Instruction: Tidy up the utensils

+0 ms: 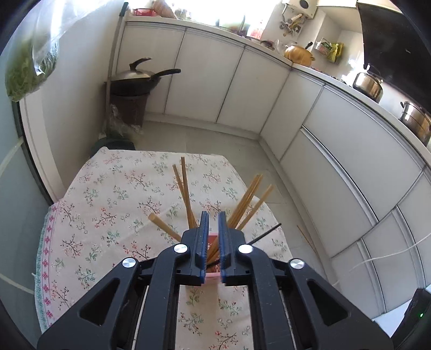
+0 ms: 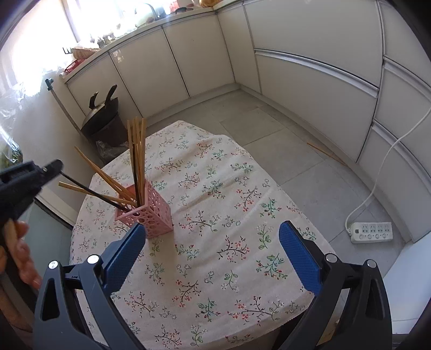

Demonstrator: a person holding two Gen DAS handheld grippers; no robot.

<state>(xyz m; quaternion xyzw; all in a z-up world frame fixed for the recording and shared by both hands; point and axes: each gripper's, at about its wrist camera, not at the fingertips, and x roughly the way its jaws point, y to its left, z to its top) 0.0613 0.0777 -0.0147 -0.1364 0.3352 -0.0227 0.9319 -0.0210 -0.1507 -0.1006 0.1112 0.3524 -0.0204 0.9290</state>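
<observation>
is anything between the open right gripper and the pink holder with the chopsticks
Nothing visible: only bare floral tablecloth lies between the right gripper and the pink perforated plastic holder. The left gripper is off to the holder's left, at a black chopstick.

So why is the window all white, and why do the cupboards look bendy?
Left wrist view: the window is glared out white by strong daylight, and the fisheye lens bows the cupboards. Right wrist view: the same glare whitens the top left corner, the cupboards curve too, and the holder casts a soft shadow on the tablecloth.
</observation>
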